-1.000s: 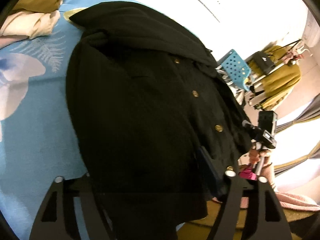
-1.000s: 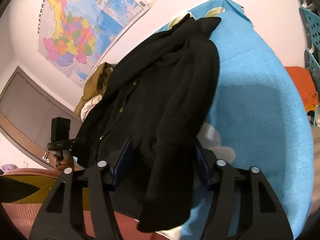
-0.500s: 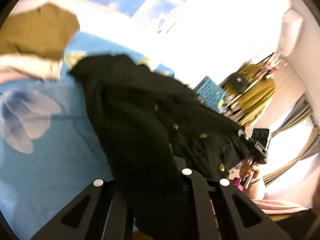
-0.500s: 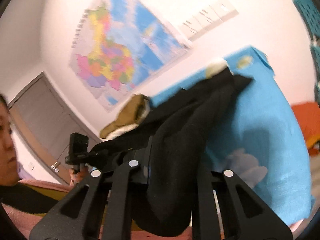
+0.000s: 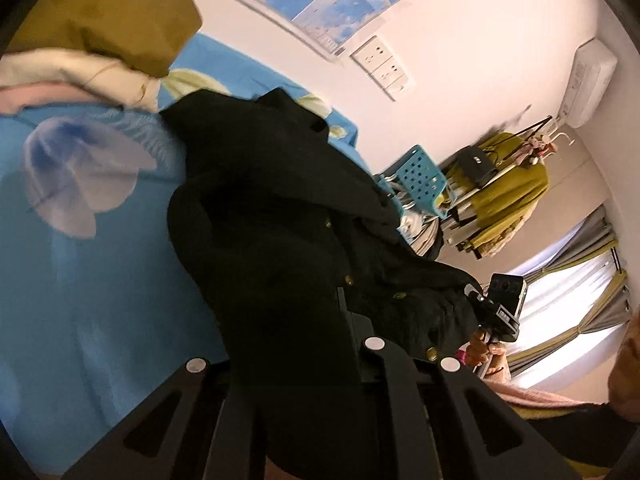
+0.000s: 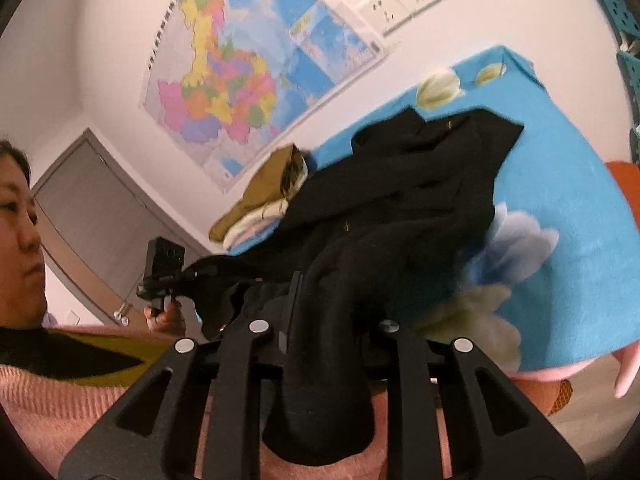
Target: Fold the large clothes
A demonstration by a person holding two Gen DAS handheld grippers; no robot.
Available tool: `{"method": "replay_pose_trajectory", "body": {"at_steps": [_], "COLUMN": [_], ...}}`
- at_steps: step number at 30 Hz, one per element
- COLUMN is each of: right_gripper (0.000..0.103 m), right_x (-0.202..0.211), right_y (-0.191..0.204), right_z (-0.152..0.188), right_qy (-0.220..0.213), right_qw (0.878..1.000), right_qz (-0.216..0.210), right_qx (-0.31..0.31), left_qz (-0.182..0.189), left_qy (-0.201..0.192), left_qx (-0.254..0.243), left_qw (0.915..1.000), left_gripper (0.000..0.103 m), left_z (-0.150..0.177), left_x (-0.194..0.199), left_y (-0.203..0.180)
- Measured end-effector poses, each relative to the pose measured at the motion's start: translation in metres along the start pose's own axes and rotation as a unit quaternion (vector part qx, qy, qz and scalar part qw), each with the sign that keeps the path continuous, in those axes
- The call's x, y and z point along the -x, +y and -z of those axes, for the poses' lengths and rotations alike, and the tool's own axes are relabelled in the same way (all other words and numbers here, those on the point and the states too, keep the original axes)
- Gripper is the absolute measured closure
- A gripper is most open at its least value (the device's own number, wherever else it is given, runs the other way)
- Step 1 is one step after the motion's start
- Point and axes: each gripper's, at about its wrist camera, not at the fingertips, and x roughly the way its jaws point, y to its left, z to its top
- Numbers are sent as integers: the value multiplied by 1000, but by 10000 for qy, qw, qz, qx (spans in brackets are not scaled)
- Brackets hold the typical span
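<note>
A large black coat (image 5: 280, 220) with gold buttons lies on the blue flowered bed sheet (image 5: 100, 280). Its near hem is raised off the bed. My left gripper (image 5: 324, 308) is shut on the hem's left part, and cloth hides its left finger. In the right wrist view the same coat (image 6: 420, 192) drapes toward me. My right gripper (image 6: 324, 296) holds a thick fold between its fingers; its jaws are opening slightly while the pads still press the cloth. Each view shows the other gripper gripping the hem: the right one (image 5: 474, 294) and the left one (image 6: 208, 270).
A pile of olive and cream clothes (image 5: 112, 28) sits at the bed's far end by the wall. A blue perforated basket (image 5: 420, 180) and a rack with a mustard garment (image 5: 508, 196) stand beyond the bed. A person in a pink sweater (image 6: 60, 392) is close behind.
Both grippers went from open around the coat's hem to shut on it. They then rose and tilted up, lifting the hem off the bed.
</note>
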Motion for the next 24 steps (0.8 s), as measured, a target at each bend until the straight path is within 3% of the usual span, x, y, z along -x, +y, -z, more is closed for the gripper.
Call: {"method": "replay_pose_trajectory", "body": {"at_steps": [12, 24], "right_gripper": [83, 83], "right_x": [-7, -29], "right_y": [0, -15], "right_z": [-78, -142], "right_qy": [-460, -568], "right_qw": [9988, 9982], "right_qz": [-150, -77], "right_qx": [12, -160], "left_qz": [-155, -325], "left_qy": [13, 77], "left_qx": [-387, -535], "left_qw": [9991, 9980], "left_gripper": [94, 94], "left_z": [-64, -122], "left_x": [0, -12], "left_y": [-28, -35]}}
